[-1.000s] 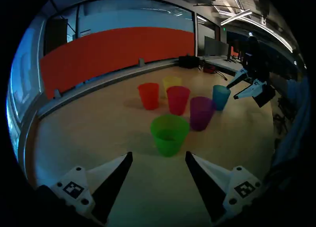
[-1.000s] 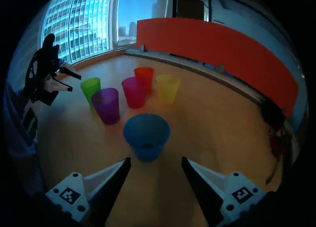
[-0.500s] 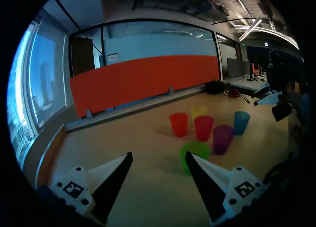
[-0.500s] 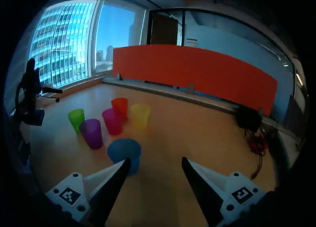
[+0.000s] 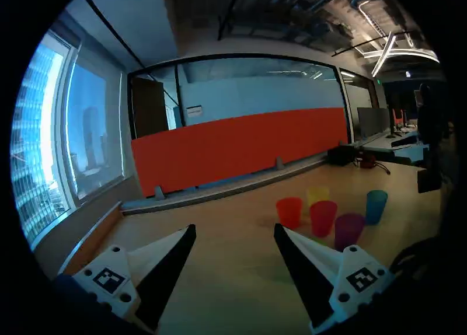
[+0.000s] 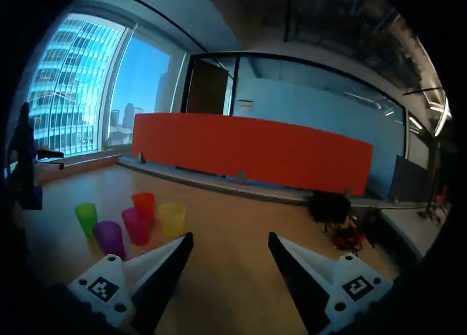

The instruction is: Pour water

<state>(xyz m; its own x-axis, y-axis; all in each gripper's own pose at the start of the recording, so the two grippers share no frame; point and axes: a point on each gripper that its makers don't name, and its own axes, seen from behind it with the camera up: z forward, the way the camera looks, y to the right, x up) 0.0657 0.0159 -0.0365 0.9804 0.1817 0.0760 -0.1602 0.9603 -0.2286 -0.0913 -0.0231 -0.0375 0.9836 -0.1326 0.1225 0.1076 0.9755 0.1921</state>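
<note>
Several coloured plastic cups stand grouped on a wooden surface. In the left gripper view an orange cup (image 5: 289,211), a yellow cup (image 5: 318,194), a pink cup (image 5: 323,217), a purple cup (image 5: 348,230) and a blue cup (image 5: 376,205) sit low at the right. They are beyond my open left gripper (image 5: 234,226), which holds nothing. The right gripper view has a green cup (image 6: 86,217), purple cup (image 6: 109,237), pink cup (image 6: 135,225), orange cup (image 6: 143,205) and yellow cup (image 6: 171,217) at lower left. My right gripper (image 6: 230,235) is open and empty, well short of them.
A long orange partition (image 5: 233,148) (image 6: 251,151) runs behind the cups under glass walls. Tall windows (image 6: 70,90) are at the left. A black bag with red cables (image 6: 330,209) lies by a desk (image 6: 408,224). A dark figure (image 6: 26,177) stands at the far left edge.
Both grippers have pulled back and tilted upward. The cups have shrunk and sunk low in both views. The green cup slipped behind my left gripper's finger, the blue one behind my right gripper's finger.
</note>
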